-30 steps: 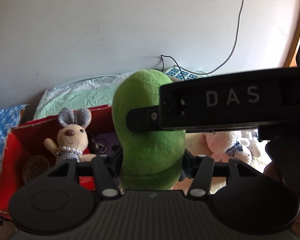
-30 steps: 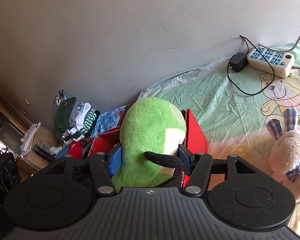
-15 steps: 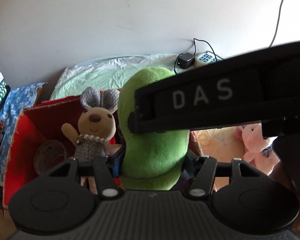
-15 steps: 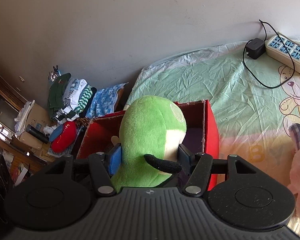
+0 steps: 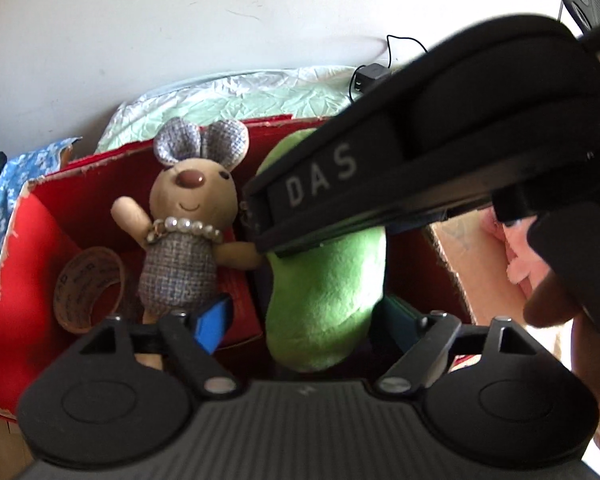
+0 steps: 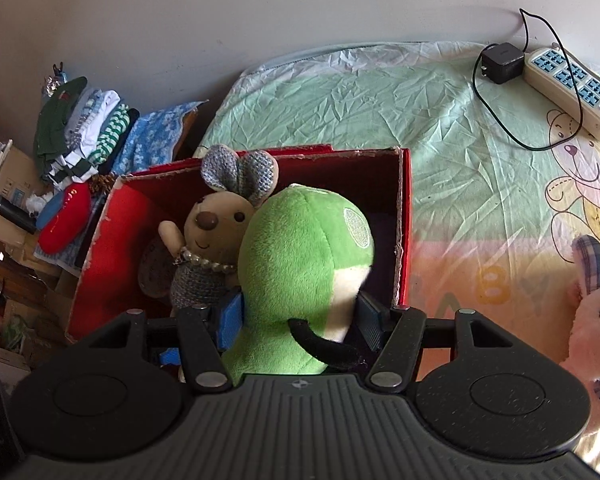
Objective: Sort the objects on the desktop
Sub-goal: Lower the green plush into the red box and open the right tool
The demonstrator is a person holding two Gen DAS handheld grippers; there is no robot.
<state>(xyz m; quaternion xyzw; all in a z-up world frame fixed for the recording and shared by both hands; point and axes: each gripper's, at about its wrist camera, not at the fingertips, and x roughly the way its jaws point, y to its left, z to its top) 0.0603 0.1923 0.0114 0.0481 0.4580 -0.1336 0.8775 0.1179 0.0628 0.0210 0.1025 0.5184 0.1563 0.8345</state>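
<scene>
Red box (image 6: 404,216) on the bedsheet, green plush (image 6: 300,264) now lower inside; right hand-held gripper (image 6: 300,320) clamping it; left hand-held gripper (image 5: 308,320) now parted.

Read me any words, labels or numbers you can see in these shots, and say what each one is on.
"DAS": white letters on the right gripper's black body, seen from the left wrist.
"BABY": orange letters, dim and partly hidden, on the bed sheet.
Roll of tape: brown print, too blurred to read.
Green plush: embroidered patch, unreadable.

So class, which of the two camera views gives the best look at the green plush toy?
The right wrist view: the green plush toy shows nearly whole, with its pale patch, between the right tongs above the red box. In the left wrist view the right tool's black body crosses it, leaving only the lower part visible.
</scene>
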